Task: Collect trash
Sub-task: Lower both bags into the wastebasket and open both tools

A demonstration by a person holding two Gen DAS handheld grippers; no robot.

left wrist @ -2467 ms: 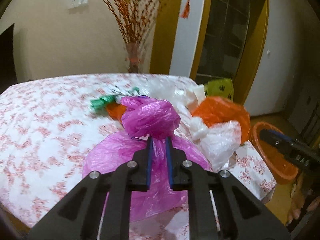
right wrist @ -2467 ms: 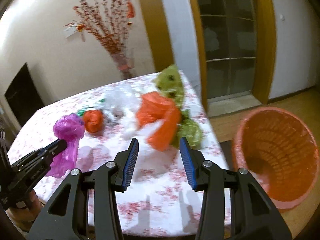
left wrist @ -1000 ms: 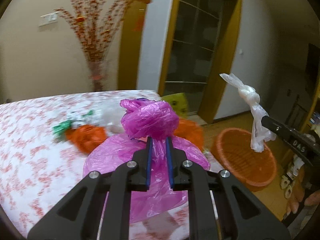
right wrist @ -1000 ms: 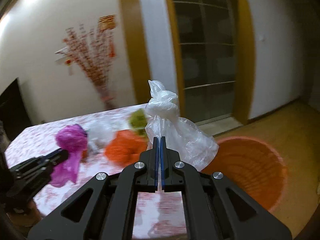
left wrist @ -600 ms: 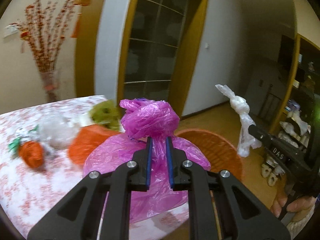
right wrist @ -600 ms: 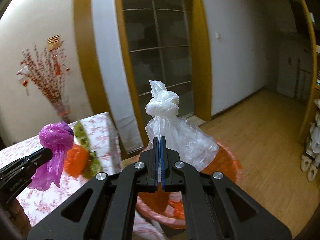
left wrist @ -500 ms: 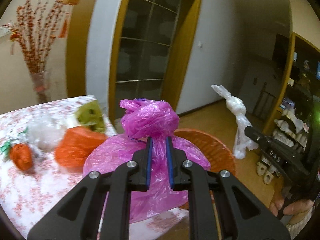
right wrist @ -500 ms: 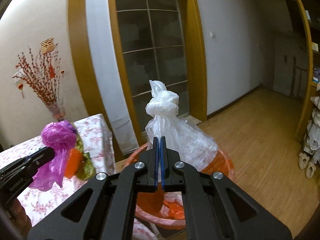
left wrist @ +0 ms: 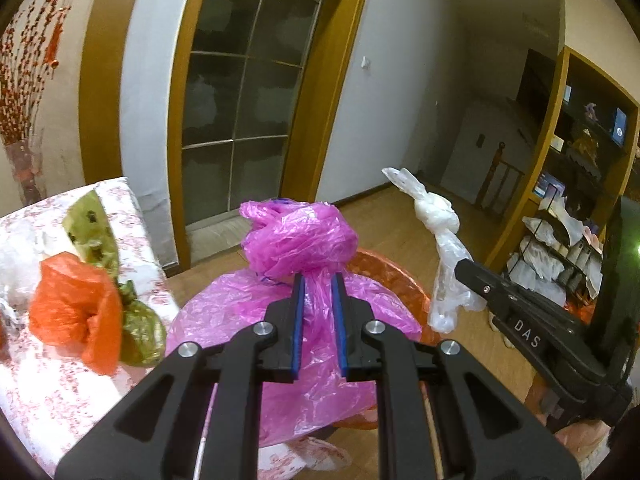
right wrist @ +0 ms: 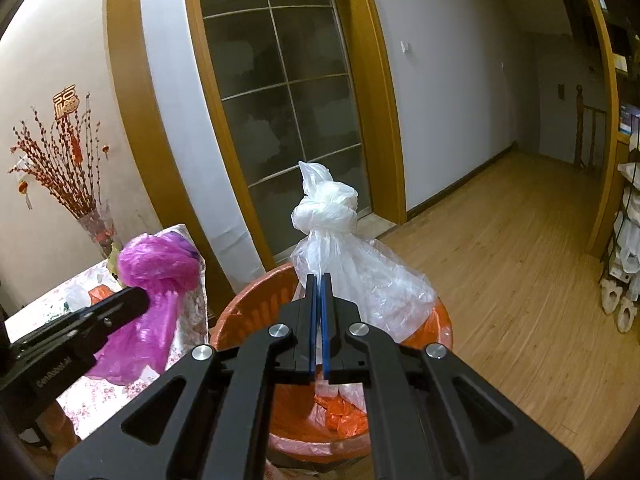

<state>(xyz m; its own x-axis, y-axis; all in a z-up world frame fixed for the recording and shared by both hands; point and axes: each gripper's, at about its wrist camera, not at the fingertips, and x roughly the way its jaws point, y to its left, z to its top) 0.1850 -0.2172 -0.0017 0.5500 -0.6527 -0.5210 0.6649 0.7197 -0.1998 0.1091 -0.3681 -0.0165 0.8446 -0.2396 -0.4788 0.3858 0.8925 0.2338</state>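
My left gripper (left wrist: 318, 280) is shut on the neck of a knotted pink plastic bag (left wrist: 298, 240) and holds it in the air by the table's edge. It also shows in the right wrist view (right wrist: 158, 280). My right gripper (right wrist: 319, 280) is shut on the neck of a knotted clear white plastic bag (right wrist: 360, 276), which hangs over the orange trash basket (right wrist: 248, 312). That bag also shows in the left wrist view (left wrist: 444, 256). The basket (left wrist: 384, 272) holds orange and clear plastic scraps.
The table with a floral cloth (left wrist: 48, 384) stands to the left, bearing an orange bag (left wrist: 76, 312), a green bag (left wrist: 140, 328) and white plastic (left wrist: 16, 256). A glass door (right wrist: 288, 120) is behind. Shelves (left wrist: 568, 240) stand at right on the wooden floor (right wrist: 520, 280).
Both grippers have swung right from the table toward the basket, each still holding its bag. The white bag is now over the basket's opening.
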